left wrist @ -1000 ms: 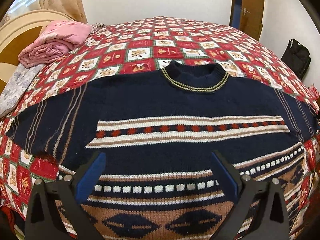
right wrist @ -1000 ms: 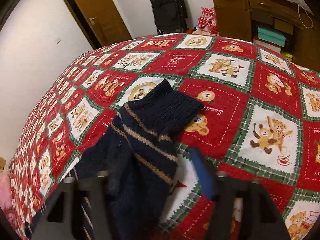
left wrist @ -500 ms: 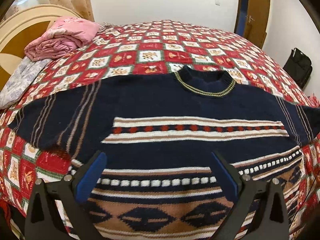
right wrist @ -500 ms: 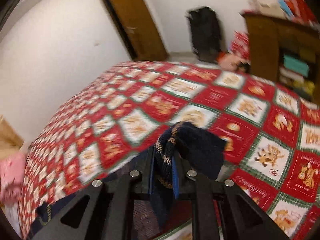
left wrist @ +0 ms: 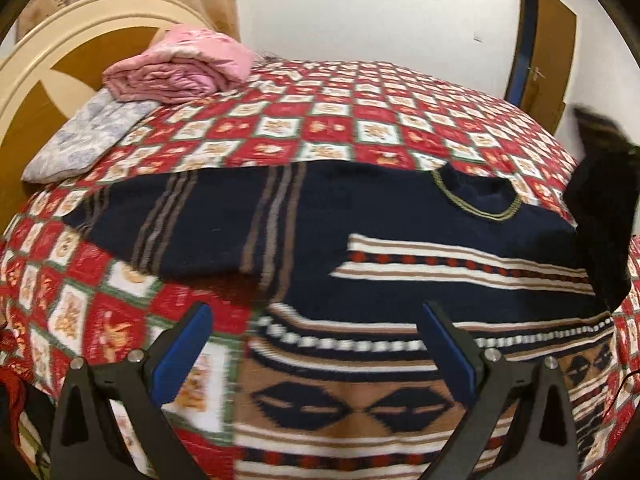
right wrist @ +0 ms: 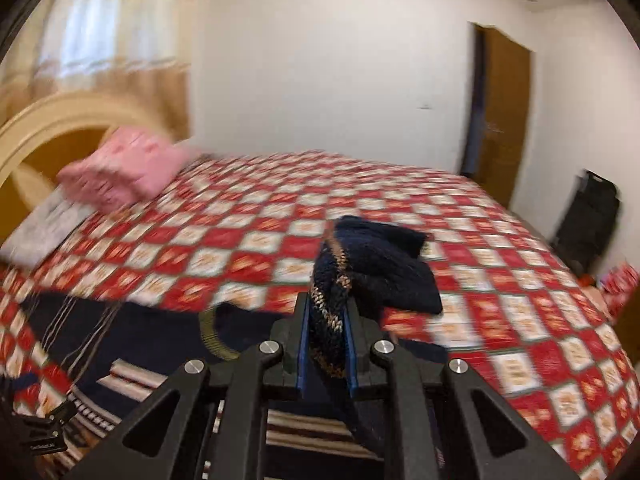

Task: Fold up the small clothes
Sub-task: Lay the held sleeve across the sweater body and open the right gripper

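Observation:
A navy knitted sweater with white, brown and red pattern bands lies flat on the bed, collar away from me. My left gripper is open and empty, hovering above the sweater's lower left hem. My right gripper is shut on the sweater's right sleeve cuff and holds it lifted above the sweater body. In the left wrist view the raised sleeve hangs dark at the right edge.
The bed has a red and white teddy-bear quilt. A folded pink blanket and a pale floral pillow lie by the cream headboard. A brown door and a black bag stand at the right.
My right gripper closed on the right sleeve cuff, lifted it and swung it leftward over the sweater. My left gripper shifted left toward the hem's left side, still open.

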